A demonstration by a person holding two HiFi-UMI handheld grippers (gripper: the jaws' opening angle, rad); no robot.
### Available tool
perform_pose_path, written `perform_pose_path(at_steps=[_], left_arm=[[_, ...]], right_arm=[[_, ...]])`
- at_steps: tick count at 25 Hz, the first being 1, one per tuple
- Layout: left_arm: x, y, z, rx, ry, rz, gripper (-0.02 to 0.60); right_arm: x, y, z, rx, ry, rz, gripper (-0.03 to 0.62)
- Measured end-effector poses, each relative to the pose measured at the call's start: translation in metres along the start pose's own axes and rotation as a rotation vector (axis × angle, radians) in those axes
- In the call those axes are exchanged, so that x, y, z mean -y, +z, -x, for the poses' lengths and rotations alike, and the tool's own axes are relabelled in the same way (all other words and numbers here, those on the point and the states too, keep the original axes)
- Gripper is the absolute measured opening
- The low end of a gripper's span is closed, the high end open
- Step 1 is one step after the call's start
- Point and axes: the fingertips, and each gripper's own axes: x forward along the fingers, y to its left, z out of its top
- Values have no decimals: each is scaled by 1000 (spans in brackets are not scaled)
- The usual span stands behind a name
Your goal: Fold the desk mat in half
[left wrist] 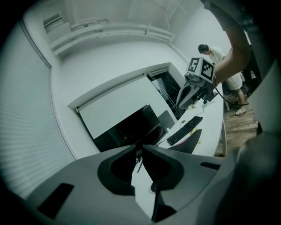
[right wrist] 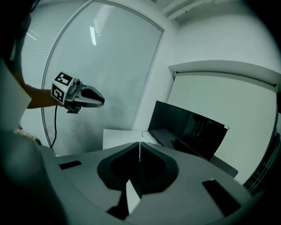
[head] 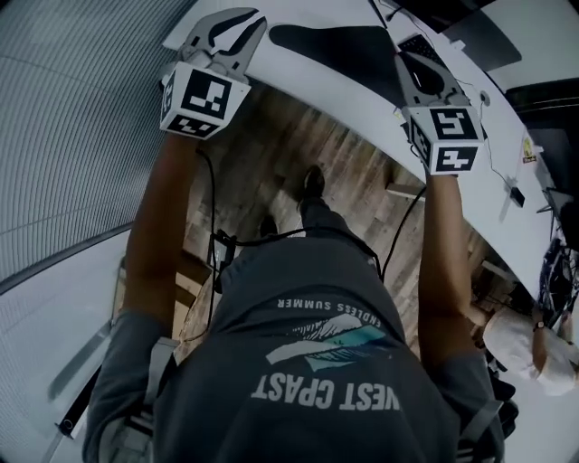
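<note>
We wear a grey T-shirt (head: 308, 362) with a teal feather print; our left hand-held gripper (head: 237, 20) and right hand-held gripper (head: 404, 56) are grey, with black-and-white marker cubes (head: 201, 98).

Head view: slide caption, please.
Left gripper and right gripper, shut and empty, flank the dark desk mat on white desk.

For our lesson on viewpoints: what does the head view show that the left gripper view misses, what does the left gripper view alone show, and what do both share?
Only the head view: the holder's shirt print, own shoes and left arm.
Only the left gripper view: the white wall panel and the ceiling.
Both: the desk, the mat, the keyboard and the right tongs.
</note>
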Motion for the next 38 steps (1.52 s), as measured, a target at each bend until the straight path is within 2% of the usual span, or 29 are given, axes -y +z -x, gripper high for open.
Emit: perform_pose_path(at_steps=[5,11,18,23,38], left_arm=[[-10,34,48,75,-1,42,52],[-9,65,95,150,-55,128,48],[4,93,128,191,-133,139,44],[16,105,146,212,-162,141,43],[43,100,156,198,-210,153,43]], right_arm=[[-25,44,40,82,35,-32,28],[-58,77,76,161,116,-84,28],[-81,98,109,218,182,-117,26],[-91,104,130,232,177,-101,25],[-84,97,148,229,139,-125,25]])
